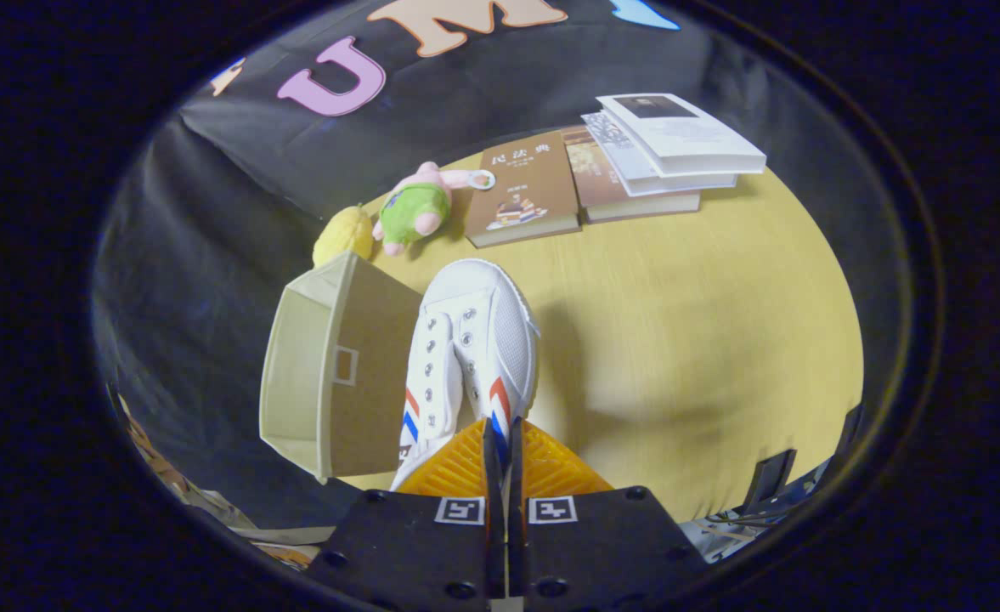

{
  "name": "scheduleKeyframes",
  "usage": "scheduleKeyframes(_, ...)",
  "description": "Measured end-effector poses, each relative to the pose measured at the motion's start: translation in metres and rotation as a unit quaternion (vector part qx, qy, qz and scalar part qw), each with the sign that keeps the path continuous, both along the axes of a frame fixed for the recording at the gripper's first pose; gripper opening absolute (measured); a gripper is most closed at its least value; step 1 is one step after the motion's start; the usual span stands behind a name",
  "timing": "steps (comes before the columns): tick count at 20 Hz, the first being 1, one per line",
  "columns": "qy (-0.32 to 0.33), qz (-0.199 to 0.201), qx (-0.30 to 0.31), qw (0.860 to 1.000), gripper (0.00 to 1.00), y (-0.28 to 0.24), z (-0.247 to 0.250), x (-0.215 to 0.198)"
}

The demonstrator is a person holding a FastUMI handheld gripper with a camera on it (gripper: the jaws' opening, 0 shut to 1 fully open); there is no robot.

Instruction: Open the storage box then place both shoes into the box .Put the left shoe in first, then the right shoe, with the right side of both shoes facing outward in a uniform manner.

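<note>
Gripper point(500, 442): the two fingers are pressed nearly together on a thin part at the heel end of the white shoe point(470, 357); I judge it is the collar edge.
Shoe: it hangs forward from the fingers, toe pointing away, laces up, above the wooden table point(720, 340). I cannot tell whether it is the left or the right shoe.
Storage box point(330, 374): it stands just beside the shoe, on the left of it, at the table edge; its beige wall with a small label window faces the camera. The opening is not clearly seen from here.
Other things: a yellow plush point(344, 234), a pink and green plush toy point(419, 208) and books point(618, 170) lie beyond the box and shoe.
Risk of slip: the grip is on a thin soft edge, so the shoe may rotate or fall.
Risk at box: the box is near the table edge, so a push from the toe may move it off.
Risk of order: the wrong shoe or wrong side outward is possible.
</note>
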State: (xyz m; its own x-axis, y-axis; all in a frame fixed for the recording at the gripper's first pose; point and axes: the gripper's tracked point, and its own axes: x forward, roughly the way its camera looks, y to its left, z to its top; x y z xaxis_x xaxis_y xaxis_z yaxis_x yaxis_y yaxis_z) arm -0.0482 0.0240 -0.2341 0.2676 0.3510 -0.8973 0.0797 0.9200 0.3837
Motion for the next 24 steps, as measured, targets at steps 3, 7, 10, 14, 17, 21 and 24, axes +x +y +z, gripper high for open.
scheduleKeyframes(3,-0.013,0.005,0.008,1.000,0.05,0.026,0.020,0.008)
scheduleKeyframes(7,-0.030,0.007,0.023,0.999,0.05,0.060,0.043,0.018)
scheduleKeyframes(10,-0.040,0.012,0.028,0.999,0.05,0.085,0.054,0.024)
scheduleKeyframes(14,-0.046,0.017,0.042,0.998,0.05,0.119,0.057,0.027)
scheduleKeyframes(17,-0.050,0.016,0.057,0.997,0.05,0.143,0.063,0.030)
scheduleKeyframes(21,-0.053,0.016,0.068,0.996,0.05,0.170,0.062,0.033)
scheduleKeyframes(24,-0.046,0.012,0.065,0.997,0.05,0.184,0.049,0.034)
